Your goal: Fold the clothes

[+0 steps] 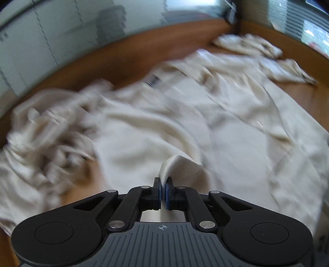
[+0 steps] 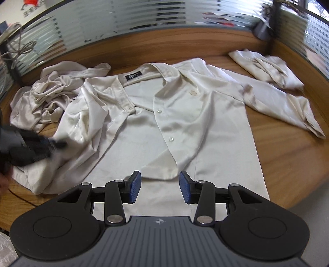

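Observation:
A cream satin button shirt (image 2: 185,115) lies face up on the wooden table, collar and dark label at the far side, front placket partly undone. My left gripper (image 1: 163,192) is shut on a fold of the shirt's fabric (image 1: 174,164); the left wrist view is blurred by motion. In the right wrist view the left gripper (image 2: 30,147) shows as a dark blur over the shirt's left side. My right gripper (image 2: 160,185) is open, hovering just above the shirt's lower hem, with nothing between its blue pads (image 2: 134,185).
A crumpled cream garment (image 2: 47,92) lies at the far left, touching the shirt. Another folded cream garment (image 2: 267,67) sits at the far right corner. Frosted glass partitions (image 2: 144,16) ring the wooden table (image 2: 287,156). Cables (image 2: 16,49) hang at the far left.

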{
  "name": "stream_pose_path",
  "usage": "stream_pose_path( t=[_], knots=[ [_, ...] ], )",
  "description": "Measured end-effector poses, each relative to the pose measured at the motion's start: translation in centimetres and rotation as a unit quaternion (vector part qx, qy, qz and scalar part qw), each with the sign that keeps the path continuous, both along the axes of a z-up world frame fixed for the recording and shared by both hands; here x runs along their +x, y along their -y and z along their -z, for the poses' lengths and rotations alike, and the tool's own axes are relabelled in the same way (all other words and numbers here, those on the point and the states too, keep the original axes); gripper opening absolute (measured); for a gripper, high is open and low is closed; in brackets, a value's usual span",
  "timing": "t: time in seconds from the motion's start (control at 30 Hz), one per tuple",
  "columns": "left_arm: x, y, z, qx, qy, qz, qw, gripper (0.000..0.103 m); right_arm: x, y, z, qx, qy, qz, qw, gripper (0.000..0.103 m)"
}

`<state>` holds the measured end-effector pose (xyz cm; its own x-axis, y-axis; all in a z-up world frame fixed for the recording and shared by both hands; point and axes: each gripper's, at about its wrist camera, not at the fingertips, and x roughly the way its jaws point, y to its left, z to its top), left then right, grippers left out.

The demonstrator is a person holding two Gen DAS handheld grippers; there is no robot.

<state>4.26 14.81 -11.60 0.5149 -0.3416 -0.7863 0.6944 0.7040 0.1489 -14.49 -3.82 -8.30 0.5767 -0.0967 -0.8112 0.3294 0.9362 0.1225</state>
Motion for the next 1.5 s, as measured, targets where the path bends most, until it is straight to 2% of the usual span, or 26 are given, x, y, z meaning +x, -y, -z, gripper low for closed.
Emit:
stream_pose_path(
  t=[0.17, 0.3, 0.43, 0.57, 0.73, 0.77, 0.83, 0.9, 0.97, 1.0, 1.03, 1.07, 1.13, 1.23, 1.33, 1.4, 1.5],
  knots=[
    [7.7, -2.2, -3.4, 0.005, 0.047, -0.054, 0.9974, 0.005, -1.2, -1.4, 1.2, 0.016, -0.003, 0.047, 0.999, 0.046],
    [13.5, -3.8, -4.9, 0.021, 0.073, -0.093, 0.9927, 0.005, -1.5, -2.6, 2.7, 0.033, -0.017, 0.069, 0.997, 0.046],
    [18.1, -4.2, -5.4, 0.044, 0.104, -0.099, 0.9886, 0.005, -1.0, -4.3, 3.8, 0.04, -0.034, 0.079, 0.995, 0.046],
    [22.0, -4.3, -5.8, 0.047, 0.119, -0.11, 0.9856, 0.004, -0.2, -5.7, 4.1, 0.04, -0.042, 0.081, 0.995, 0.046],
    [26.0, -3.8, -6.1, 0.067, 0.169, -0.152, 0.9714, 0.004, 0.6, -6.9, 4.0, 0.049, -0.032, 0.078, 0.995, 0.046],
    [27.0, -3.7, -5.9, 0.075, 0.17, -0.163, 0.9689, 0.004, 0.8, -7.1, 4.0, 0.056, -0.025, 0.075, 0.995, 0.046],
    [28.8, -3.7, -5.5, 0.082, 0.151, -0.166, 0.9712, 0.006, 1.4, -7.6, 4.0, 0.07, -0.015, 0.069, 0.995, 0.046],
    [29.2, -3.8, -5.5, 0.061, 0.127, -0.144, 0.9795, 0.011, 2.1, -8.2, 4.1, 0.083, -0.009, 0.061, 0.995, 0.046],
    [28.6, -3.7, -5.8, 0.051, 0.122, -0.114, 0.9846, 0.04, 3.0, -8.8, 4.6, 0.091, -0.011, 0.05, 0.995, 0.046],
    [27.8, -3.5, -5.9, 0.049, 0.129, -0.098, 0.9856, 0.065, 3.5, -9.2, 4.8, 0.09, -0.016, 0.045, 0.995, 0.046],
    [26.9, -3.5, -6.1, 0.039, 0.134, -0.072, 0.9875, 0.072, 4.0, -9.5, 5.1, 0.09, -0.021, 0.04, 0.995, 0.046],
    [25.9, -3.4, -6.3, 0.029, 0.14, -0.047, 0.9887, 0.072, 4.3, -9.9, 5.2, 0.091, -0.024, 0.036, 0.995, 0.046],
    [24.6, -2.8, -6.3, 0.014, 0.113, 0.005, 0.9935, 0.072, 4.9, -10.5, 5.5, 0.094, -0.027, 0.028, 0.995, 0.046],
    [22.5, -1.6, -5.9, -0.008, 0.067, 0.083, 0.9943, 0.074, 5.4, -11.1, 5.7, 0.1, -0.03, 0.015, 0.994, 0.046],
    [20.0, 0.5, -4.4, -0.013, 0.028, 0.16, 0.9867, 0.083, 5.5, -11.6, 6.0, 0.105, -0.036, 0.01, 0.994, 0.046],
    [18.2, 2.1, -2.6, 0.003, 0.011, 0.2, 0.9798, 0.084, 5.5, -11.7, 6.3, 0.111, -0.039, 0.011, 0.993, 0.046],
    [17.3, 3.1, -0.7, 0.03, 0.007, 0.208, 0.9777, 0.084, 5.5, -11.8, 6.8, 0.12, -0.044, 0.017, 0.992, 0.047]
  ],
)
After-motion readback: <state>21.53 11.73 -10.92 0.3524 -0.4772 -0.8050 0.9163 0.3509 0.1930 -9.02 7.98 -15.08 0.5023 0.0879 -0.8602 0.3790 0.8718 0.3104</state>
